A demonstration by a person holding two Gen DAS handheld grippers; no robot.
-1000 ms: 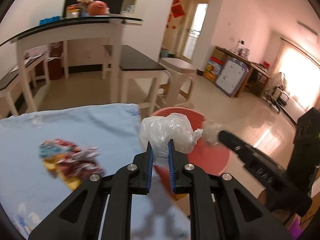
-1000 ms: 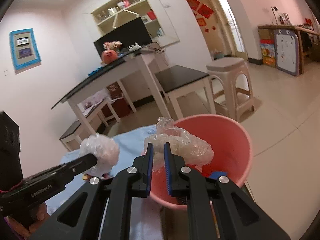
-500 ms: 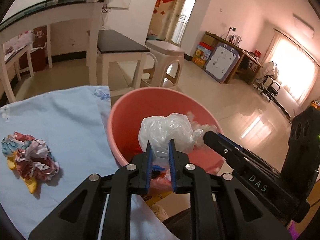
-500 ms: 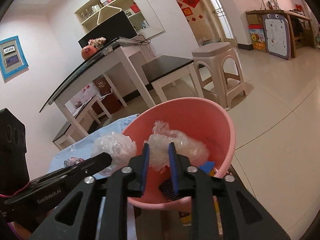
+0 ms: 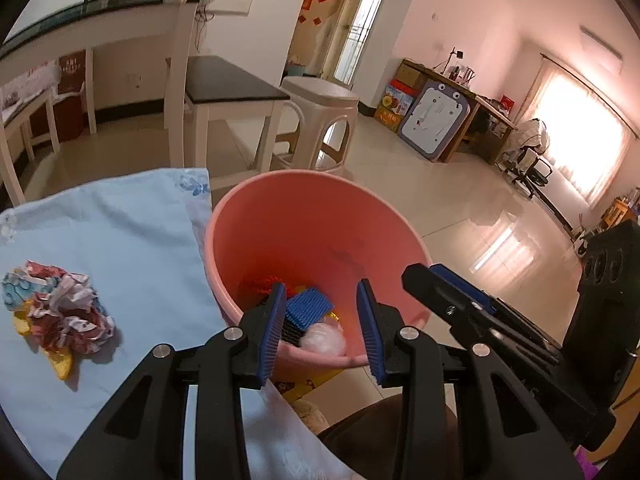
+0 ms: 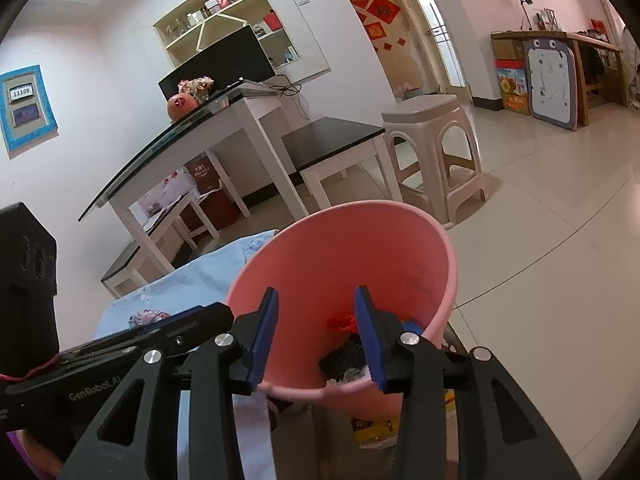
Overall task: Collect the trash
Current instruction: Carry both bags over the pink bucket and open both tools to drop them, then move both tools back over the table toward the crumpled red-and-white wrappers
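Note:
A pink plastic bin stands on the floor beside a table with a light blue cloth; it also shows in the right wrist view. Both grippers hover over its near rim. My left gripper is open and empty. My right gripper is open and empty. A clear plastic wad lies in the bin with blue, black and red scraps. A crumpled colourful wrapper lies on the cloth to the left.
A beige plastic stool, a black-topped bench and a glass-topped white table stand behind the bin. A yellow packet lies on the floor under the bin. Tiled floor stretches to the right.
Both grippers opened and dropped their clear plastic wads into the bin. Both moved closer over the bin's rim.

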